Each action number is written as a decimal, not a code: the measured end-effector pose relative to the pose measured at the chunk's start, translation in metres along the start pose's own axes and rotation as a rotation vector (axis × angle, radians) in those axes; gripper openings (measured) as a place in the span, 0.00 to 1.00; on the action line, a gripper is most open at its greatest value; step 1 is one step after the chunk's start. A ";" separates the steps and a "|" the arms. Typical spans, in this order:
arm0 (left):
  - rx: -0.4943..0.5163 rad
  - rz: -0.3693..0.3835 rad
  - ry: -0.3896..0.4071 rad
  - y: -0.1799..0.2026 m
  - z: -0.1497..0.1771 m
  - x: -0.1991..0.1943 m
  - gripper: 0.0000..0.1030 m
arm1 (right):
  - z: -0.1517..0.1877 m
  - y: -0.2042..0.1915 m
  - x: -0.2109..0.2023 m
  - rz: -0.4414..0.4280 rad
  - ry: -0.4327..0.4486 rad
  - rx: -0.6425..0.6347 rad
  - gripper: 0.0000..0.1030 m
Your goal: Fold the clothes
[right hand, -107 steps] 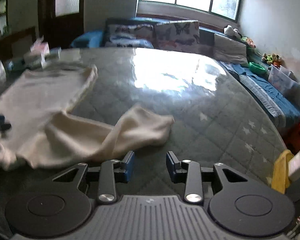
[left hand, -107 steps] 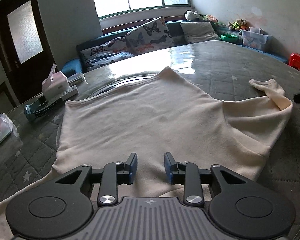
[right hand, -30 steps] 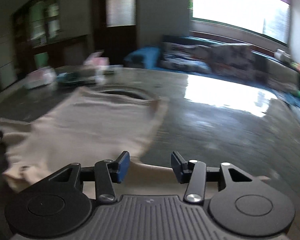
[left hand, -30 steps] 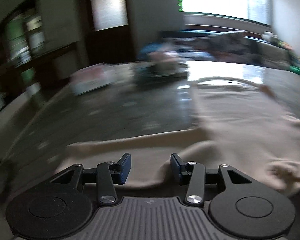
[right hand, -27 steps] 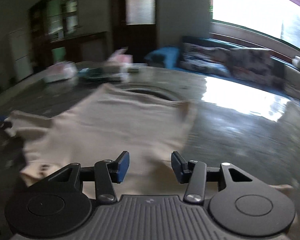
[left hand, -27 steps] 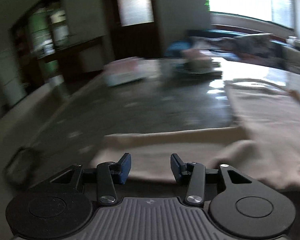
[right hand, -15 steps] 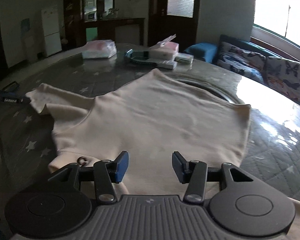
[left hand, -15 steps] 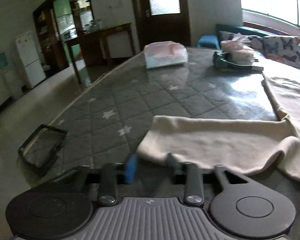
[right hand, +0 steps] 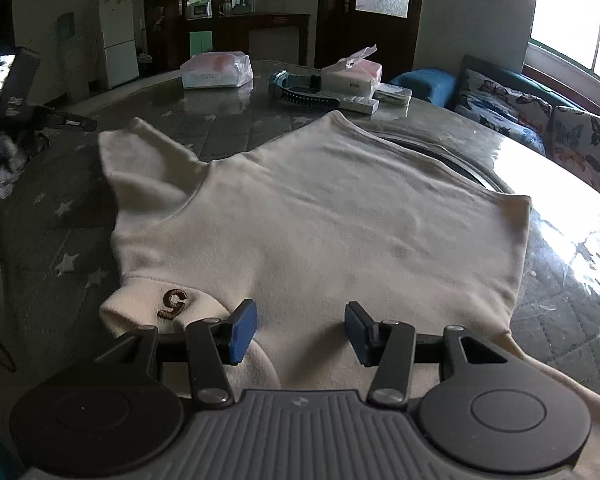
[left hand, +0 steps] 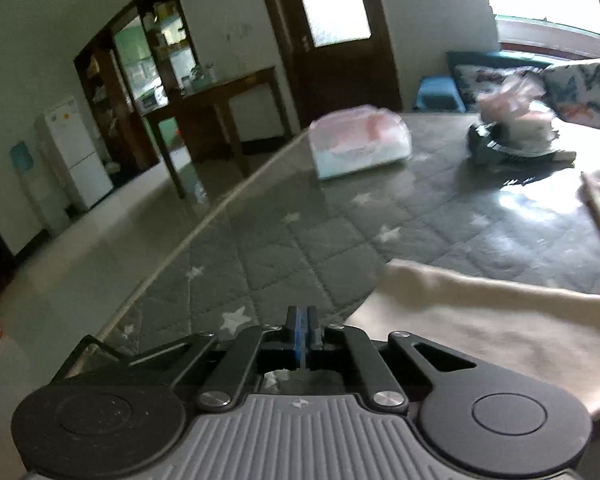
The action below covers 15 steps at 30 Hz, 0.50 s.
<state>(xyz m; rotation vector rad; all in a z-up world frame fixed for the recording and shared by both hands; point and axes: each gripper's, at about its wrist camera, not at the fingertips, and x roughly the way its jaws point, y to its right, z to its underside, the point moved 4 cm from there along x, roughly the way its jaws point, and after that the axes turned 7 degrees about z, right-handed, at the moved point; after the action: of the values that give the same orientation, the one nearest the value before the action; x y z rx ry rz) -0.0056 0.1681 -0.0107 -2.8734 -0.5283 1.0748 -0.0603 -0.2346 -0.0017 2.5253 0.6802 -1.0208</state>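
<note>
Showing only in the right view: sweater (right hand: 320,216) collar's brown emblem (right hand: 172,303).

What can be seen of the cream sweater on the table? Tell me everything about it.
The cream sweater looks soft and fleecy. It lies spread flat on the grey star-quilted table cover, one sleeve reaching toward the left gripper. A brown embroidered "G" patch sits on its raised collar. The open right gripper hovers over the shoulder area near the collar, not pinching. In the left wrist view, the sleeve end lies just right of the left gripper's shut fingers, with no cloth visibly between them.
</note>
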 end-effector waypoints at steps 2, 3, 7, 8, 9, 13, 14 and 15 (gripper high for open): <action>-0.043 0.026 -0.032 -0.006 0.003 0.005 0.06 | -0.002 -0.001 -0.001 0.001 -0.005 -0.016 0.48; -0.067 0.039 -0.035 -0.009 0.005 0.003 0.07 | -0.005 -0.001 -0.003 0.000 -0.001 -0.024 0.48; -0.150 0.077 -0.051 -0.019 0.010 -0.007 0.13 | -0.021 -0.006 -0.007 -0.035 0.025 -0.035 0.48; -0.164 0.086 -0.055 -0.019 0.011 -0.010 0.18 | -0.026 -0.008 -0.006 -0.045 0.030 -0.039 0.48; -0.176 0.099 -0.058 -0.018 0.011 -0.013 0.20 | -0.030 -0.012 -0.004 -0.055 0.035 -0.048 0.48; -0.214 0.149 -0.066 -0.011 0.012 -0.022 0.38 | -0.048 -0.033 0.008 -0.090 0.054 -0.090 0.48; -0.218 0.160 -0.067 -0.008 0.012 -0.023 0.38 | -0.052 -0.039 0.011 -0.103 0.060 -0.095 0.47; -0.222 0.169 -0.068 -0.006 0.011 -0.024 0.38 | -0.057 -0.045 0.014 -0.115 0.066 -0.101 0.47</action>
<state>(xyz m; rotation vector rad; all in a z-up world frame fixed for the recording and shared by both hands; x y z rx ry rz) -0.0318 0.1651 -0.0033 -3.1323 -0.4395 1.2126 -0.0444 -0.1669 0.0220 2.4662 0.8821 -0.9192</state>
